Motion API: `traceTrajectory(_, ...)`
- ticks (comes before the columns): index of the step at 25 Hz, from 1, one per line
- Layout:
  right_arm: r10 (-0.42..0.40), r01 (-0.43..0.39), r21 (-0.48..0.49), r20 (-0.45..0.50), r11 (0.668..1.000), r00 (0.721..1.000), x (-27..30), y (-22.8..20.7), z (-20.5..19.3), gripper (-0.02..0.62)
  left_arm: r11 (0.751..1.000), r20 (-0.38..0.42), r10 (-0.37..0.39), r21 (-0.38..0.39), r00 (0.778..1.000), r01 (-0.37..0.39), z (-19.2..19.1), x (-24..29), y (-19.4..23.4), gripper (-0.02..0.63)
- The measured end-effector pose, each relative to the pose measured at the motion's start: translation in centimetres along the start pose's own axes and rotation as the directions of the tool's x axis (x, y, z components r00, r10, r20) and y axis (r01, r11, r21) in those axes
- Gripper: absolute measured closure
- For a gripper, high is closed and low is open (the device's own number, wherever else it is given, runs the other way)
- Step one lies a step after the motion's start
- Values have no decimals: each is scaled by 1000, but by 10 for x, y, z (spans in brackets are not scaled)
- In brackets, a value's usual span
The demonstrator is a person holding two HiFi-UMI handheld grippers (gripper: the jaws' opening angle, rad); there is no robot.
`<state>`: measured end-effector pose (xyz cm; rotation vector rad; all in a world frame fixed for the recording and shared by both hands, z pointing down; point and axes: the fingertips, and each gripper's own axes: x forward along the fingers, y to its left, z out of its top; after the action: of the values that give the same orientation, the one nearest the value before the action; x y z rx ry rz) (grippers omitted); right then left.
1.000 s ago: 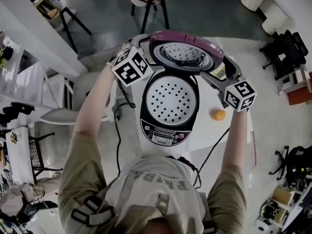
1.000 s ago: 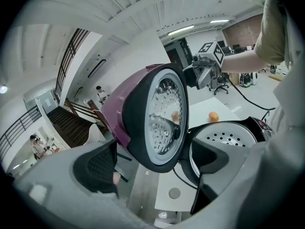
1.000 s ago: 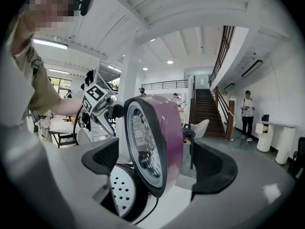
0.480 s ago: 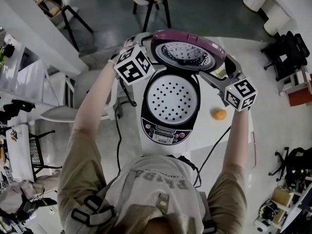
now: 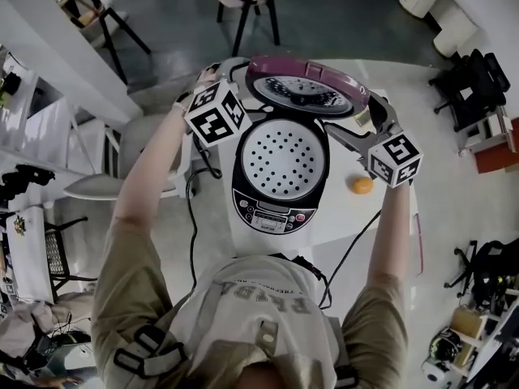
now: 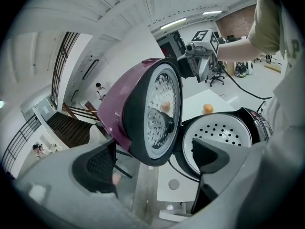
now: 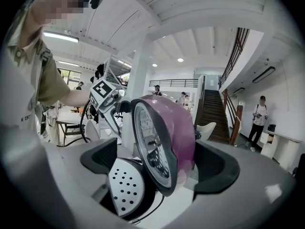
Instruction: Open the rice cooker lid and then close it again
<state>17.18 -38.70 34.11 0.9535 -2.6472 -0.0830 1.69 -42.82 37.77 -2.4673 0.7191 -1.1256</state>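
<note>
The rice cooker (image 5: pixel 280 173) stands on the white table (image 5: pixel 345 217) with its purple lid (image 5: pixel 306 83) raised upright. A white perforated plate (image 5: pixel 281 160) covers the pot. My left gripper (image 5: pixel 231 79) is at the lid's left edge and is open. In the left gripper view the lid (image 6: pixel 147 113) stands between its two wide-apart jaws (image 6: pixel 155 163). My right gripper (image 5: pixel 357 120) is open at the lid's right edge. In the right gripper view its jaws (image 7: pixel 159 166) straddle the lid (image 7: pixel 167 137), the purple outside facing the right-hand pad (image 7: pixel 217 168).
A small orange ball (image 5: pixel 362 185) lies on the table right of the cooker. The cooker's control panel (image 5: pixel 272 215) faces me. A black cable (image 5: pixel 195 217) hangs off the table's left side. A white chair (image 5: pixel 105 189) stands to the left, and a stool (image 5: pixel 247 6) beyond.
Almost nothing differs: both grippers stay at the lid's two edges and the lid stays raised. Only the head view shifts slightly.
</note>
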Motion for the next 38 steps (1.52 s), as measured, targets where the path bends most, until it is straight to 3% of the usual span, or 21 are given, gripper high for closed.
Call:
traceTrajectory(23, 32, -33, -28, -57, 999, 998, -27, 59, -20, 98, 998, -64, -35, 52, 997, 39, -18, -32, -61, 89)
traceTrajectory(38, 87, -102, -78, -175, 992, 981, -42, 103, -44, 86, 991, -142, -79, 93, 987, 93, -37, -48, -107, 83)
